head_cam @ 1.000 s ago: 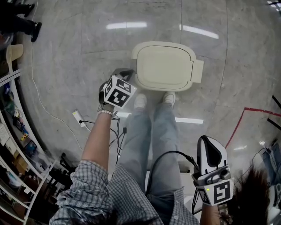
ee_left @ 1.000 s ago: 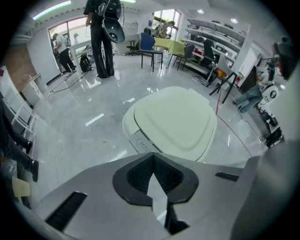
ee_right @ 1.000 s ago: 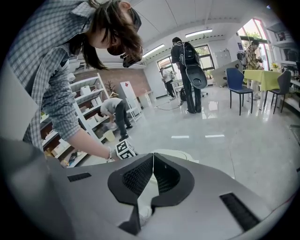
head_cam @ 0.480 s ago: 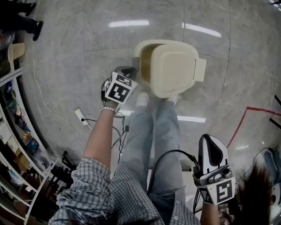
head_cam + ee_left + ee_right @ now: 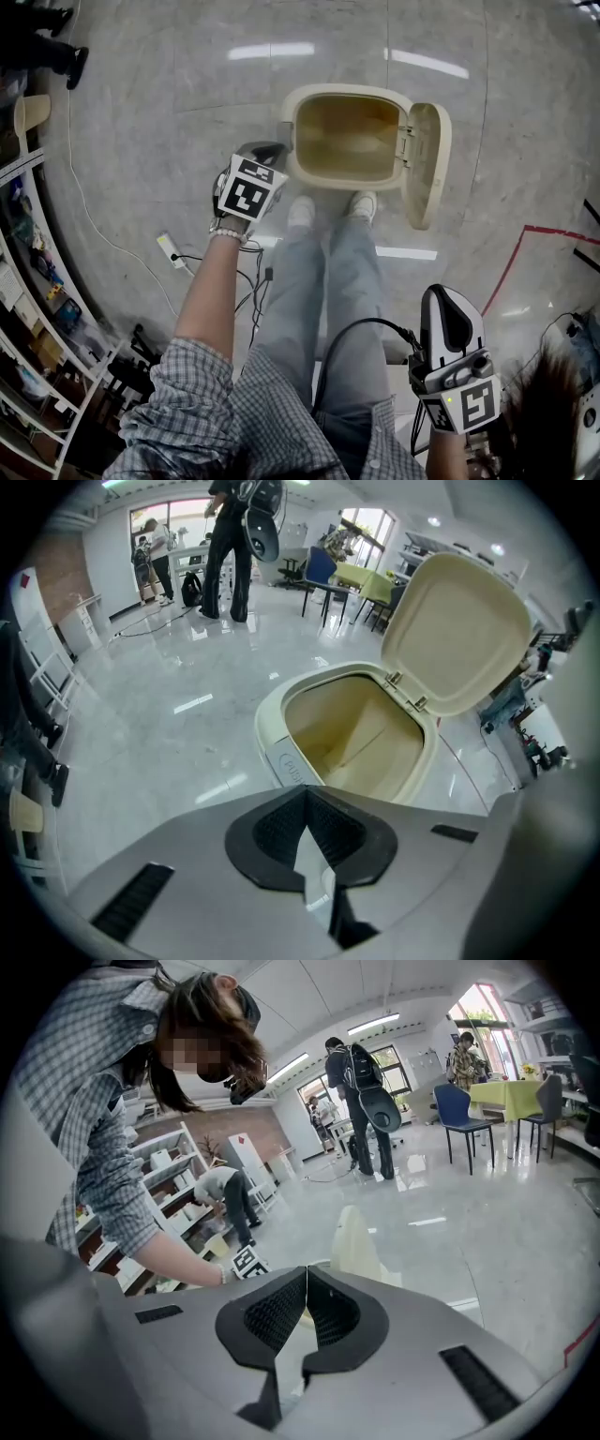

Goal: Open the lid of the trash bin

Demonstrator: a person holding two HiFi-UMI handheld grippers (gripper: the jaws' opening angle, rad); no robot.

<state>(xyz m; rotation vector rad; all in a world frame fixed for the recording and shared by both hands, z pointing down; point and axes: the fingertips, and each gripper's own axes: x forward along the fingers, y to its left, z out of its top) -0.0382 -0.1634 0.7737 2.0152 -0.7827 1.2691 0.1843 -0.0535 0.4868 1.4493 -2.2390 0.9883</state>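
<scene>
The cream trash bin (image 5: 298,161) stands on the floor just beyond the person's shoes, with its lid (image 5: 425,165) swung up on the right-hand hinge and the empty inside showing. My left gripper (image 5: 265,153) hovers by the bin's front left corner, shut with nothing in it. Seen from the left gripper view, the bin (image 5: 272,731) lies just past the gripper (image 5: 305,797), its push button (image 5: 292,770) facing me and the lid (image 5: 461,630) upright. My right gripper (image 5: 448,302) hangs low at the person's right side, away from the bin, shut and empty (image 5: 306,1273).
A power strip (image 5: 169,251) with cables lies on the floor left of the person's legs. Shelving (image 5: 33,309) lines the left edge. Red tape (image 5: 511,264) marks the floor to the right. People (image 5: 231,546), chairs and a table stand far behind the bin.
The lid has gone from closed, through half raised, to fully open on its right-hand hinge. The left gripper has stayed by the bin's front left corner. The right gripper has hardly moved.
</scene>
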